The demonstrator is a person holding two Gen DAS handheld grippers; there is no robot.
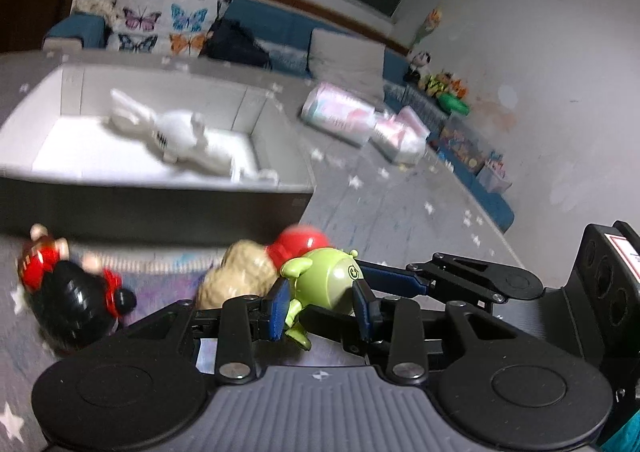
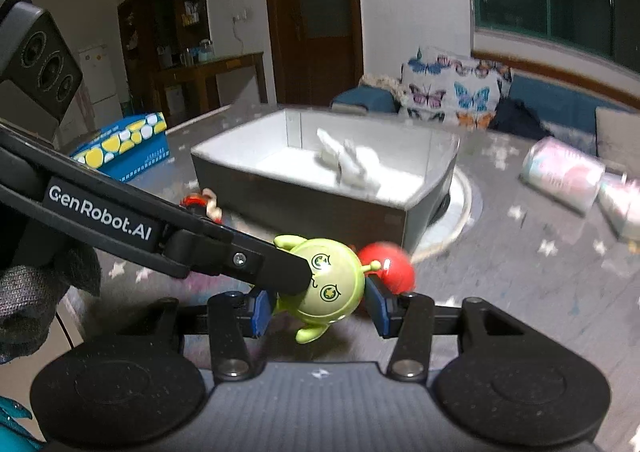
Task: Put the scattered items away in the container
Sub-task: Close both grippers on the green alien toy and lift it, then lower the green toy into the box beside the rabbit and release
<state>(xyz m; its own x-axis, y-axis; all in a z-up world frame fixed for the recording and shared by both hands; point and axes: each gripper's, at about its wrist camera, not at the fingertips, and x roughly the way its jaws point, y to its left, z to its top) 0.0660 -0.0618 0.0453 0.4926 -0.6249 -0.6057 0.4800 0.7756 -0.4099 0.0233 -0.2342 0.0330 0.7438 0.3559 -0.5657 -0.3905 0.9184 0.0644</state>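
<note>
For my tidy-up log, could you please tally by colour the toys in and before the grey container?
Green: 1, alien figure
Red: 1, ball
Tan: 1, lumpy toy
Black and red: 1, doll
White: 1, plush rabbit
Total: 5

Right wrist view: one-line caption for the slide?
Both hand-held grippers, right and left, close around a green alien toy before the grey storage box.

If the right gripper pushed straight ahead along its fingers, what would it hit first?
The green round toy figure already sits between the right gripper fingers, so that comes first; past it, probably the grey container, though depth is unclear.
</note>
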